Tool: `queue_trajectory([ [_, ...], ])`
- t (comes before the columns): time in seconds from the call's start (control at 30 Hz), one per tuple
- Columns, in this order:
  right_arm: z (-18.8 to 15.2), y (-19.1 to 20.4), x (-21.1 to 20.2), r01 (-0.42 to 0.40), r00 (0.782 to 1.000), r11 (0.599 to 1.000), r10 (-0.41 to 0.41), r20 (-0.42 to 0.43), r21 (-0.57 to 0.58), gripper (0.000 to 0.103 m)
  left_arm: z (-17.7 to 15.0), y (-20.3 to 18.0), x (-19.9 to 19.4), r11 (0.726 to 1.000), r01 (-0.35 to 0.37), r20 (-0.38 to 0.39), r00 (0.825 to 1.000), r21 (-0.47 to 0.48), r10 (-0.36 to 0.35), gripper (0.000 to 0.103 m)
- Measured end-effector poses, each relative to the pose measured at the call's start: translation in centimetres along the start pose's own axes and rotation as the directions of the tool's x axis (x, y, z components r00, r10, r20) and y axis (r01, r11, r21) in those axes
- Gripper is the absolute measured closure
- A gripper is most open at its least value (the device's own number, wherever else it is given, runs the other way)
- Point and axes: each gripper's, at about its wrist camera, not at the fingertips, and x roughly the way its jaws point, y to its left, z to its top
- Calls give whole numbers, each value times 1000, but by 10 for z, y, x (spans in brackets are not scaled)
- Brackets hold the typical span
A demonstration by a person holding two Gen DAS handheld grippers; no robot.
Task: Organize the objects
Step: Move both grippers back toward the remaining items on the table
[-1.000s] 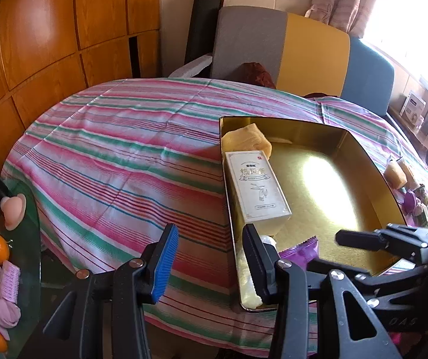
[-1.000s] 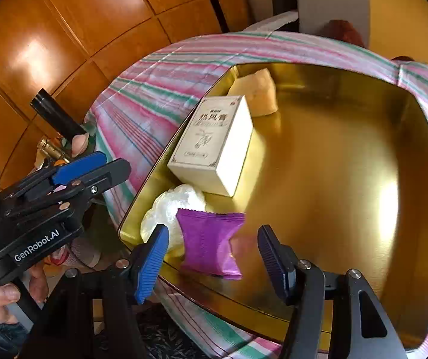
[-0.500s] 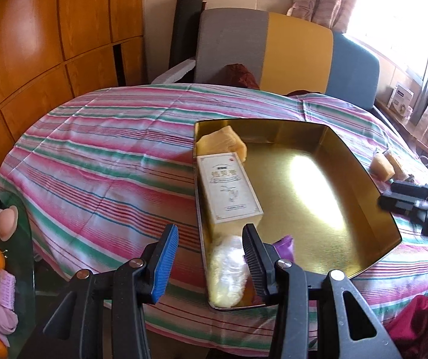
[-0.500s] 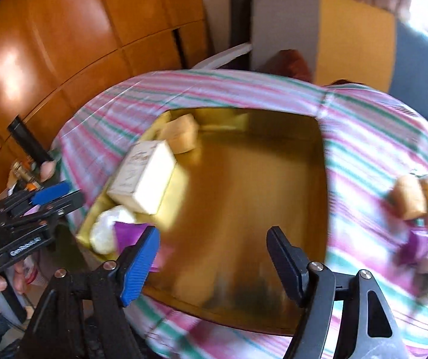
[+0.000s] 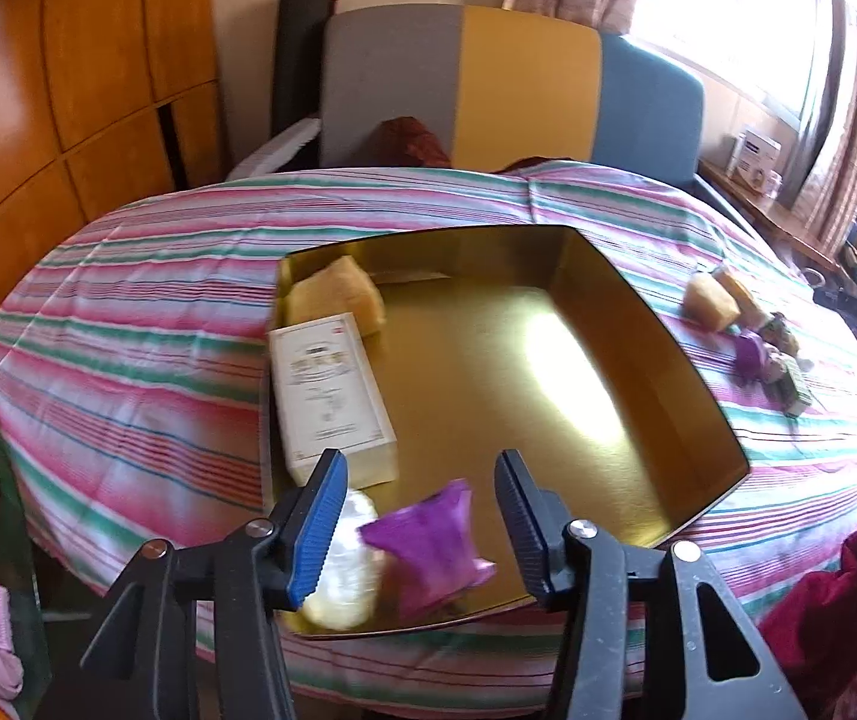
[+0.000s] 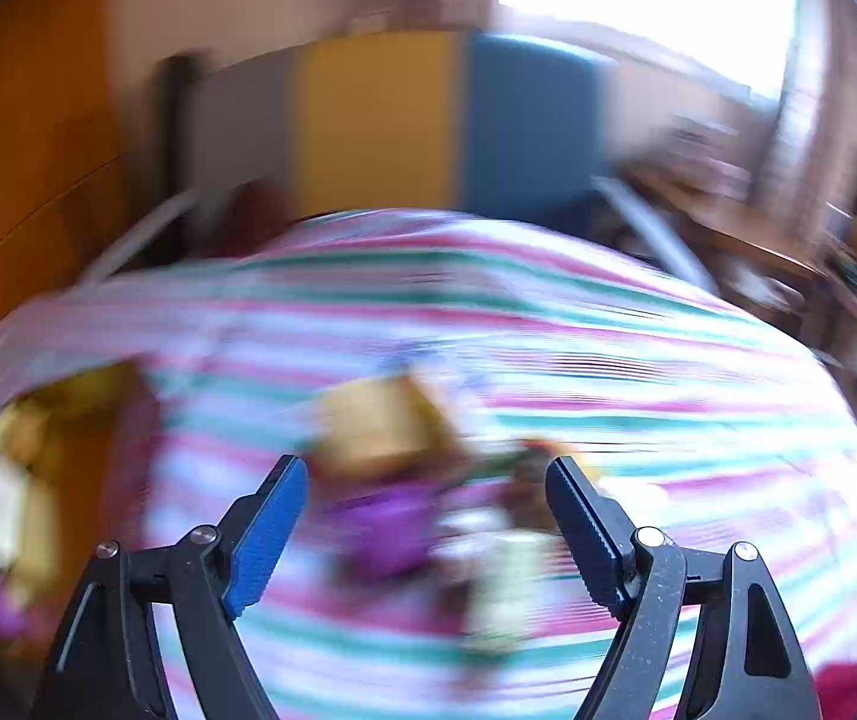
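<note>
The left gripper (image 5: pixel 422 525) has its jaws opening with nothing pressed between them, hanging over the near end of the gold tray (image 5: pixel 656 324), where a purple packet (image 5: pixel 428 546) and a white wrapped piece (image 5: pixel 341 576) lie just below a white box (image 5: pixel 329 390) and a yellow sponge-like block (image 5: pixel 338 297). The right gripper (image 6: pixel 428 531) also has its jaws opening and empty, above a blurred cluster of loose items (image 6: pixel 416 480) on the striped tablecloth (image 6: pixel 668 372), well apart from the tray at the left edge of its view.

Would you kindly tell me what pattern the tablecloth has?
The tablecloth has pink, green and white stripes, clearest in the left wrist view.
</note>
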Motion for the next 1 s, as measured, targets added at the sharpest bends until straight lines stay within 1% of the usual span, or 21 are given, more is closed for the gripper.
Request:
queue_trajectory([
  [0.07,-8,-44,10,82,996,988,-84,9,132,21,4,-12,3,1000,25,-10,1000,15,-25,51],
  [0.1,-13,-63,16,124,992,971,-121,-27,203,21,6,-20,5,999,40,-14,999,29,-40,51],
  [0.13,-15,-82,23,159,986,943,-136,-97,293,22,8,-26,6,998,53,-17,999,40,-52,51],
  [0.2,-16,-105,23,107,993,902,-78,-85,417,22,13,-45,10,994,78,-19,997,74,-77,51],
  [0.23,-15,-111,23,94,995,892,-66,-79,442,21,15,-55,11,992,87,-20,996,91,-85,51],
  [0.3,-16,-110,24,105,993,886,-73,-89,451,20,20,-74,13,986,108,-22,994,128,-106,51],
  [0.47,-20,-111,20,78,996,879,-46,-80,470,15,29,-113,19,969,155,-33,988,191,-151,50],
  [0.57,-24,-116,27,74,995,868,-29,-99,492,13,32,-133,22,957,184,-51,983,223,-177,50],
  [0.73,-29,-122,30,68,993,844,-3,-122,532,13,36,-166,28,936,254,-88,967,246,-239,50],
  [0.87,-28,-122,28,52,994,846,8,-111,531,12,37,-191,32,917,287,-108,958,278,-267,50],
  [1.0,-29,-122,30,34,993,842,33,-114,538,12,36,-207,39,908,298,-132,954,295,-270,50],
])
